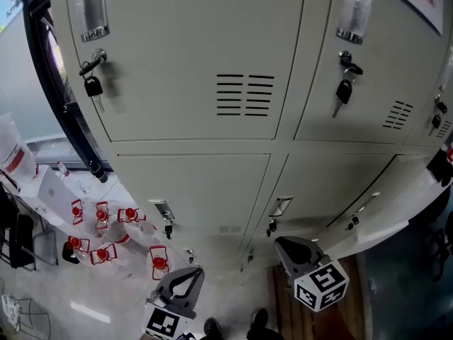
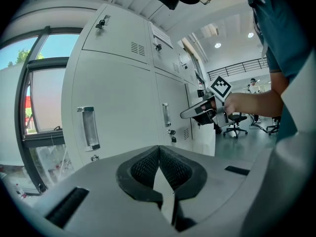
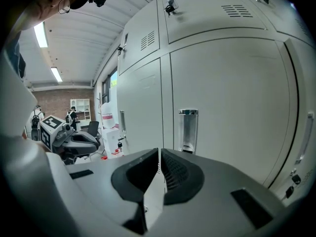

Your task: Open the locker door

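A bank of beige lockers (image 1: pixel 205 154) fills the head view. The upper doors carry recessed handles (image 1: pixel 94 13) with keys hanging from the locks (image 1: pixel 93 83). The lower doors have handles (image 1: pixel 163 210) too. Both grippers hang low in front of the lower row, clear of the doors. My left gripper (image 1: pixel 185 283) is shut with nothing in it and faces a door handle (image 2: pixel 87 127). My right gripper (image 1: pixel 297 250) is also shut and empty, facing another handle (image 3: pixel 187 130). A lower door at the right (image 1: pixel 386 214) seems to stand ajar.
Several red-and-white items (image 1: pixel 102 236) lie on the floor at the left beside a black window frame (image 1: pixel 42 83). The person's shoes (image 1: pixel 233 326) show at the bottom edge. An office chair (image 2: pixel 237 125) stands farther down the room.
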Available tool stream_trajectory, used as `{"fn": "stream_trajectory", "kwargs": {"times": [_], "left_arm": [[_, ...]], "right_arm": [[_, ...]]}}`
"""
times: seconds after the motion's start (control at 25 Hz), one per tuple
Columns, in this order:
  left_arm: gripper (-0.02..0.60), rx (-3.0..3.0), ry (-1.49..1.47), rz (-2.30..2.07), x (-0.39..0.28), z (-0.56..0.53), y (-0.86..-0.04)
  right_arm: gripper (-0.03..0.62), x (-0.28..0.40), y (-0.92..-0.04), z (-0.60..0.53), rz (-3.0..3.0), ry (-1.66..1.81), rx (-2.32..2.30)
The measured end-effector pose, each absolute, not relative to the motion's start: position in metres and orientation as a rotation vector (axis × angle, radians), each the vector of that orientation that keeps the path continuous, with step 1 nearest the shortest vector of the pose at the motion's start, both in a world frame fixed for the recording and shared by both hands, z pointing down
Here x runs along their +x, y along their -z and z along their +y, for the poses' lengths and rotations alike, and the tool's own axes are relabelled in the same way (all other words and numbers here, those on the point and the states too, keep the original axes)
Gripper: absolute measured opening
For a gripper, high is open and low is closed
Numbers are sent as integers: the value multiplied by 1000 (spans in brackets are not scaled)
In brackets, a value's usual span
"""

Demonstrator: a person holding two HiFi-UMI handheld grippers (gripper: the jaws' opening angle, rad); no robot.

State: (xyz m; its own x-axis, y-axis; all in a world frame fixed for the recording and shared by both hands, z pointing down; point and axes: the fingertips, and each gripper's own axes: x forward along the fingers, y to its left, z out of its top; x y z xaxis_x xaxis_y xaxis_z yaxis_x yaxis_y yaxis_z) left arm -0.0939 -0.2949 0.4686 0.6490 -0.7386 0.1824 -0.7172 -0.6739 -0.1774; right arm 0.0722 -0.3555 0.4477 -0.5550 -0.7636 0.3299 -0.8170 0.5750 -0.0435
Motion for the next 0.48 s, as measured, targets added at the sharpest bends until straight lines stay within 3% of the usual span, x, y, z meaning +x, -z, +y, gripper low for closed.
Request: {"fn": "stream_trajectory", "kwargs": {"times": [0.48], "left_arm": [[17,-2781,384,1204,-87,-312,-477]], "right_arm": [[38,77,-463,-379,-2524,-317,1314]]}}
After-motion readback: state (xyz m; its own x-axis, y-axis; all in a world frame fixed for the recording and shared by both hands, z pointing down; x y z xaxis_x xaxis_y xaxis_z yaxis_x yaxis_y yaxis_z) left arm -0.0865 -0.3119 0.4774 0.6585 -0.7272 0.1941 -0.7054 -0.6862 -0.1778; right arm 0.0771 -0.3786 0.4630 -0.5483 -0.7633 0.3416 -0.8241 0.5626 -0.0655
